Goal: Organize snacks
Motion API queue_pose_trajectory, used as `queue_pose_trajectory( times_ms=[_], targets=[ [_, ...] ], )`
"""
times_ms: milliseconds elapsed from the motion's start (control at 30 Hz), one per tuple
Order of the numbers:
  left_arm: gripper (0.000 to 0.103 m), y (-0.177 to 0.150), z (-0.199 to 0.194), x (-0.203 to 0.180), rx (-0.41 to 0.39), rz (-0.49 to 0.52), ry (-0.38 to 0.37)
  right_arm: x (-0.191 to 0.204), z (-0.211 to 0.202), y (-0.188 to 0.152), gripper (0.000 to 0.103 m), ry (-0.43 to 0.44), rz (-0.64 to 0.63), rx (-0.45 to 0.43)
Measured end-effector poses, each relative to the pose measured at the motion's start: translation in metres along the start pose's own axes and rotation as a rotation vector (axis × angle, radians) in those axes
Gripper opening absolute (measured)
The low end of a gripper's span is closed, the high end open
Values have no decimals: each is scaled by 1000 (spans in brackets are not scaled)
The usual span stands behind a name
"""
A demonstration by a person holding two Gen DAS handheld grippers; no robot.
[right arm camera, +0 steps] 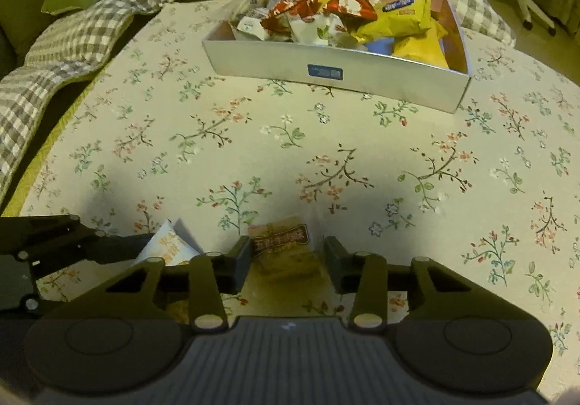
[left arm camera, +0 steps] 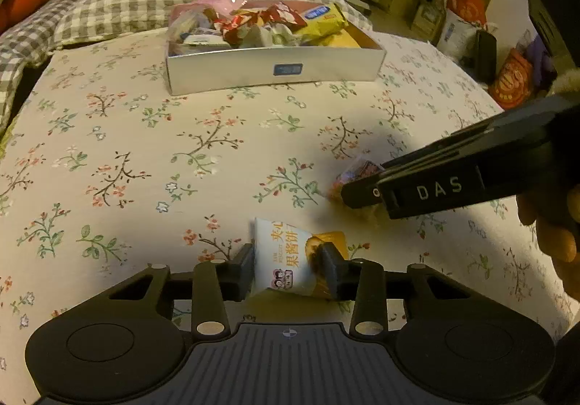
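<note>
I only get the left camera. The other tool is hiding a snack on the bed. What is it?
Observer: A brown packet with a dark label, lying flat on the floral sheet.
Child: Is the right tool squeezing it?
Observer: No. The right tool is open, with one finger on each side of the packet.
Child: Is there anything in the box I can't see?
Observer: Yes, something blue tucked under the yellow packet, just behind the near wall of the box.
</note>
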State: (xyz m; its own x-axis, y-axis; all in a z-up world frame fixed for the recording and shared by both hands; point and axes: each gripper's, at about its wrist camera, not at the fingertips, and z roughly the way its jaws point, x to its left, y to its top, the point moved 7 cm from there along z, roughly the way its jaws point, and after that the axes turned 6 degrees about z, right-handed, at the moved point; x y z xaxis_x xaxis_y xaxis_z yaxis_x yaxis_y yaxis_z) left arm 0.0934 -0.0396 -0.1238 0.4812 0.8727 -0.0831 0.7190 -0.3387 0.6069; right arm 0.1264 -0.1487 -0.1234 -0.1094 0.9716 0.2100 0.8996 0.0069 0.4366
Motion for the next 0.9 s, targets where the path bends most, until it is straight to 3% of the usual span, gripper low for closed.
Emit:
queue_pose_trajectory(
  times_ms=[533,900],
  targets=[
    [15,14,-12,16,-82,-87,-24,-6,-17,17,37,16,55,-123],
    [9,22,-23,32,-142,-158,-25,-13,-26,23,37,23,109,-180]
  ],
)
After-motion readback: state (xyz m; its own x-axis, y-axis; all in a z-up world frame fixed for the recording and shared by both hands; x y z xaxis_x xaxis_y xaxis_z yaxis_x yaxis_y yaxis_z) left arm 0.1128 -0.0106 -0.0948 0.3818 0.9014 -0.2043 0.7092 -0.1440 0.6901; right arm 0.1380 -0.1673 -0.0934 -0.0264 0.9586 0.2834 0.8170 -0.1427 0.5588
